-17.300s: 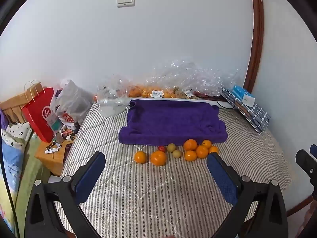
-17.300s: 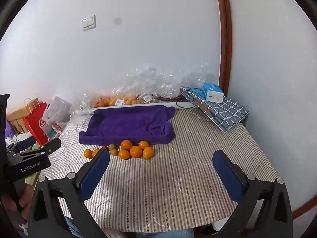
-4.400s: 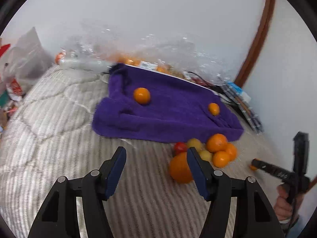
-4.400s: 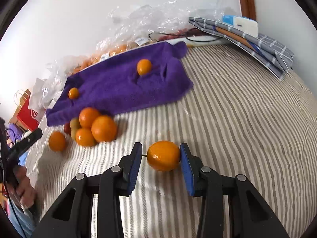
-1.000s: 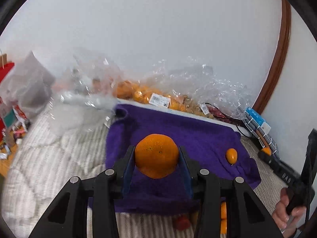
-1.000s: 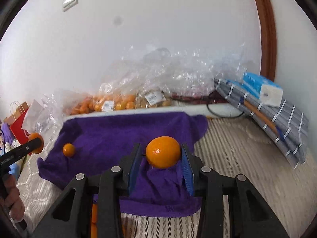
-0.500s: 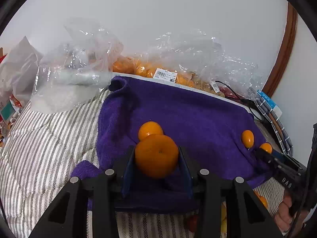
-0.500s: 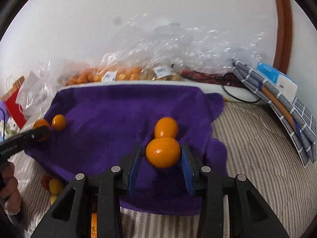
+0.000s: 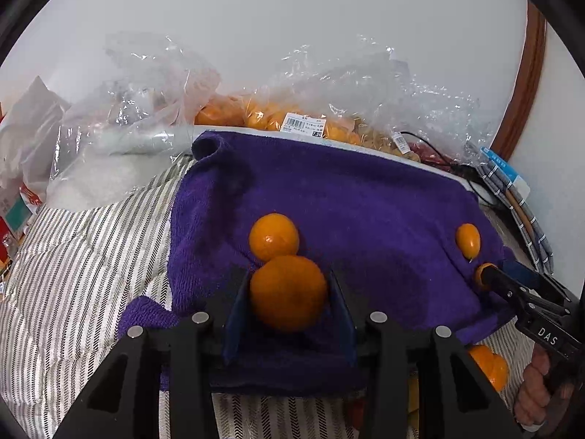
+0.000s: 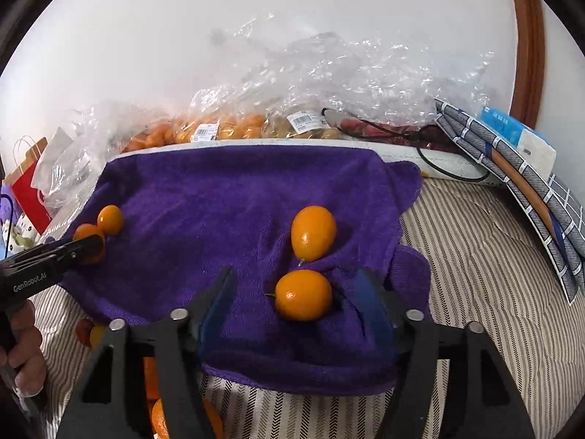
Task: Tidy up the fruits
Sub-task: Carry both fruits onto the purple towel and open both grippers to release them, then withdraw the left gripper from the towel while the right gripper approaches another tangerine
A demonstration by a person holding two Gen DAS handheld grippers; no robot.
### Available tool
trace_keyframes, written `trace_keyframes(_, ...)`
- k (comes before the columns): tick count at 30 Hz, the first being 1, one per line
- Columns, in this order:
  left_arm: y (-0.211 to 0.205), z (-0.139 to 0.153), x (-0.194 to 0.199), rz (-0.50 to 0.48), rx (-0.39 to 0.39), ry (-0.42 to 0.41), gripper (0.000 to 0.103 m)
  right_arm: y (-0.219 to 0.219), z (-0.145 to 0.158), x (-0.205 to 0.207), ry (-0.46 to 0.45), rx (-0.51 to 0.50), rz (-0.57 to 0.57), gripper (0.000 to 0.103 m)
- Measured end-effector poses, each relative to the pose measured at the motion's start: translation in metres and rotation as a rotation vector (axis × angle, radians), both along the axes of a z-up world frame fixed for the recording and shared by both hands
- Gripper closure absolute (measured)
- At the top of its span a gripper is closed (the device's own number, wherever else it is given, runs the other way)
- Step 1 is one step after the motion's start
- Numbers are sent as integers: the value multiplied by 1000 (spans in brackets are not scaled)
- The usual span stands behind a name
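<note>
A purple towel (image 9: pixel 365 197) lies on the striped bed. My left gripper (image 9: pixel 289 303) is shut on a large orange (image 9: pixel 288 292), held low over the towel's left part, just in front of a smaller orange (image 9: pixel 273 236). My right gripper (image 10: pixel 296 303) is open; a small orange (image 10: pixel 302 295) rests on the towel (image 10: pixel 234 197) between its fingers, with another orange (image 10: pixel 313 233) just behind. In the left wrist view the right gripper (image 9: pixel 512 285) sits at the towel's right edge. More loose fruit (image 10: pixel 182 417) lies on the bed in front of the towel.
Clear plastic bags with packed fruit (image 10: pixel 204 128) line the wall behind the towel. A folded checked cloth with a blue box (image 10: pixel 519 139) lies at the right. A red paper bag (image 10: pixel 29 190) and other bags stand at the left.
My right gripper opened and let its orange down onto the towel in front of the other orange. My left gripper lowered its orange towards the towel, still shut on it.
</note>
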State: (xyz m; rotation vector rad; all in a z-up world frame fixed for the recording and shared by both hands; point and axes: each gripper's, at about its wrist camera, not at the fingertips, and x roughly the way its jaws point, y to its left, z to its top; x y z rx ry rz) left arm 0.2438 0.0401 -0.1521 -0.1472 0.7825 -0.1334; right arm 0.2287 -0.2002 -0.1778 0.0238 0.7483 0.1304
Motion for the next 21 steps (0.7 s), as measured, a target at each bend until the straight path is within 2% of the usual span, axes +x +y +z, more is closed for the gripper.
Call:
trace_keyframes(2, 2, 3, -2, -3, -21, -14, 49, -3, 2, -2, -17, 2, -21, 33)
trace_keyframes(5, 3, 8, -7, -6, -27, -46, 42, -4, 8, -10, -63, 2, -28, 33)
trace_keyframes(9, 4, 14, -17, -9, -51, -106, 41, 0, 17, -21, -135, -25, -33, 33)
trace_keyframes(13, -5, 18, -27, -41, -1, -167, 41, -6, 23, -35, -197, 2, -61, 33)
trace_keyframes(19, -15, 26, -37, -75, 34, -214, 41, 2, 20, -65, -145, -67, -69, 33)
trace_keyframes(21, -14, 29, -40, -80, 15, -220, 41, 3, 18, -81, -137, -60, -65, 33)
